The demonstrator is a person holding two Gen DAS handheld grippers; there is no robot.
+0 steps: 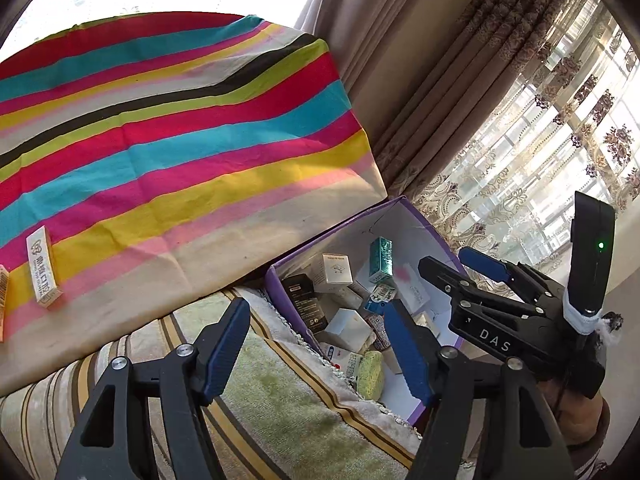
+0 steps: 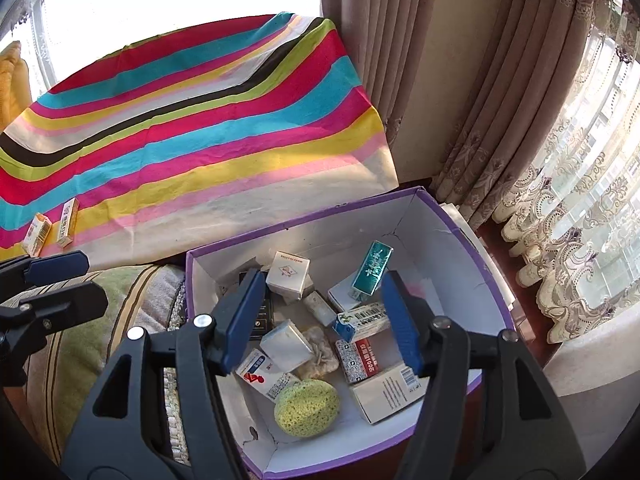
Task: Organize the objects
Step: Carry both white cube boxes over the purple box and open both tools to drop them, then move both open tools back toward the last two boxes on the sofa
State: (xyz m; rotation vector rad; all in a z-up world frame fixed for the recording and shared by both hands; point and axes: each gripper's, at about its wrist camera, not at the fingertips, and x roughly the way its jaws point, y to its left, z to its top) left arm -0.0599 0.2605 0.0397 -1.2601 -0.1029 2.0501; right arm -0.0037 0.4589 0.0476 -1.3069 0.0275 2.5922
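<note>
Both grippers hang with fingers spread and nothing between them: the right gripper (image 2: 320,320) over the purple cardboard box (image 2: 472,248), the left gripper (image 1: 316,352) beside it above a striped cushion (image 1: 280,392). The box holds small cartons, a teal carton (image 2: 372,270) and a yellow-green sponge (image 2: 307,408). Two more cartons (image 2: 67,222) lie on the striped cloth (image 2: 200,120).

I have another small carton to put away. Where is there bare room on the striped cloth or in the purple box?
Most of the striped cloth is bare; only two small cartons lie near its left edge. Inside the purple box, the middle is crowded with cartons and a green sponge. Bare floor remains along its right wall and near corner.
</note>
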